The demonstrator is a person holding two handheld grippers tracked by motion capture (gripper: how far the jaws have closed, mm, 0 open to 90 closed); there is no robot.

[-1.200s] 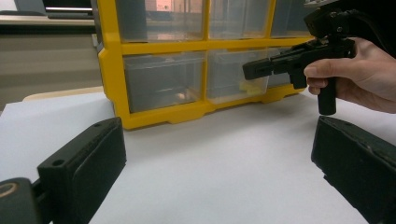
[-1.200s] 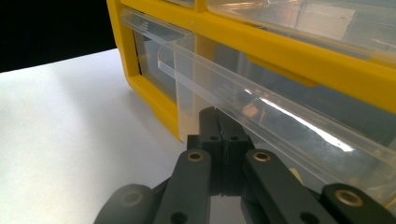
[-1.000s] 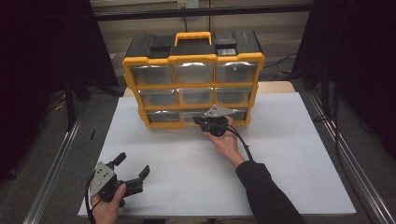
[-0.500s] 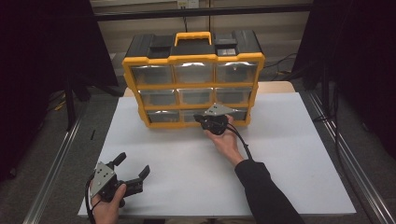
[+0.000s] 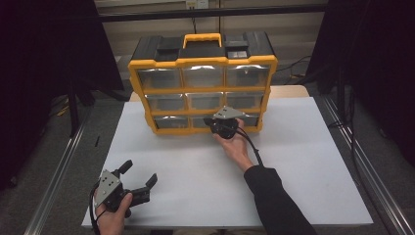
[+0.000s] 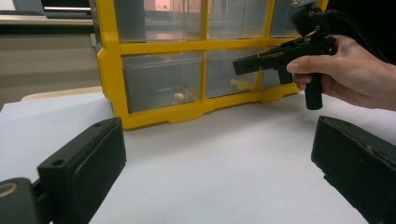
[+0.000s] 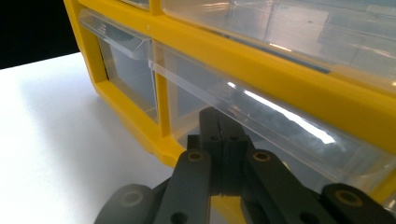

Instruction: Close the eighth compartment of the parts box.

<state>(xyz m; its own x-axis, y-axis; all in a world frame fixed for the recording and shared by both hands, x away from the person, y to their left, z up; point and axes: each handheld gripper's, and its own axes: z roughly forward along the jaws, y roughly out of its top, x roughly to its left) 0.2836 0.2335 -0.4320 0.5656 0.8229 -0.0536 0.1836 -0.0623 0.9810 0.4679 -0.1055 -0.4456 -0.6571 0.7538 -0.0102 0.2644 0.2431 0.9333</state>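
Observation:
A yellow organizer (image 5: 203, 61) with a black top and clear drawers stands upright at the back of the white sheet (image 5: 303, 161). My right gripper (image 5: 214, 126) is shut, its joined jaws pointing at the bottom middle drawer (image 5: 199, 122). In the right gripper view the tips (image 7: 219, 126) sit just under that drawer's clear front lip (image 7: 261, 109), with nothing seen between them. My left gripper (image 5: 140, 172) stands open near the front left corner of the sheet, nothing between its jaws. The left gripper view shows the right gripper (image 6: 243, 65) level in front of the drawers.
A small yellow thing (image 6: 240, 84) lies in the bottom middle drawer and a small orange thing (image 6: 178, 95) in the bottom left one. Metal rails (image 5: 58, 171) run along both table sides. Dark curtains hang at the left and right.

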